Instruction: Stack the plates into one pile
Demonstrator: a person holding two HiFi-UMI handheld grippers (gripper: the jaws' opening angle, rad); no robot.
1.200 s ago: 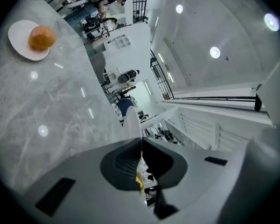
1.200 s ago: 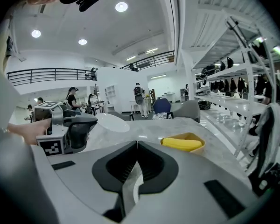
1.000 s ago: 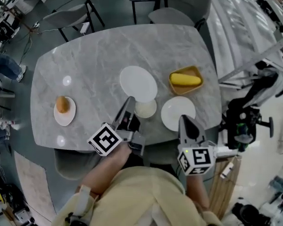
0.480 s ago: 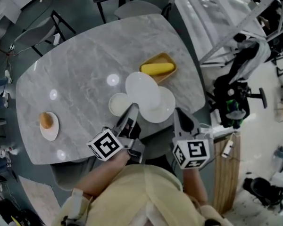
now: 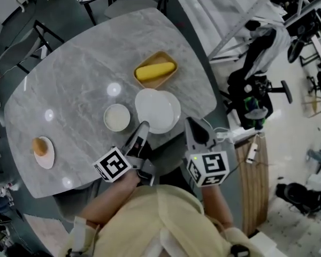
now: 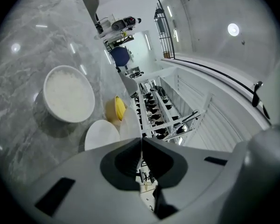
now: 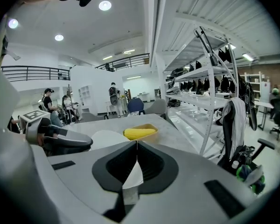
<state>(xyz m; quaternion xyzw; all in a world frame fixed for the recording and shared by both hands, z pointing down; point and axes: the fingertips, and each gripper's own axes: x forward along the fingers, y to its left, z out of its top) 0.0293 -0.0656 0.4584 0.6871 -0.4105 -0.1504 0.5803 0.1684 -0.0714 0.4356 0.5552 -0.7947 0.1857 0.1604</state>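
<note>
The grey surface (image 5: pixel 75 90) carries two white plates (image 5: pixel 156 108), stacked slightly offset at its near right edge. Just nearer lie the left gripper (image 5: pixel 144 125) and the right gripper (image 5: pixel 189 122), each with jaws pressed together, holding nothing. A tray (image 5: pixel 152 84) of corn (image 5: pixel 155 70) sits beyond the plates, a bowl (image 5: pixel 117 117) to their left and a saucer (image 5: pixel 45 158) at far left.

Lower plate (image 5: pixel 177 107) largely beneath upper plate (image 5: pixel 154 110)

Rounded grey marble tabletop (image 5: pixel 75 90), mustard-yellow shallow dish (image 5: pixel 143 83) at upper centre, pile of two white round plates (image 5: pixel 156 110) just below it, small white bowl (image 5: pixel 117 117) beside them at left, small white saucer (image 5: pixel 47 159) at far left.
</note>
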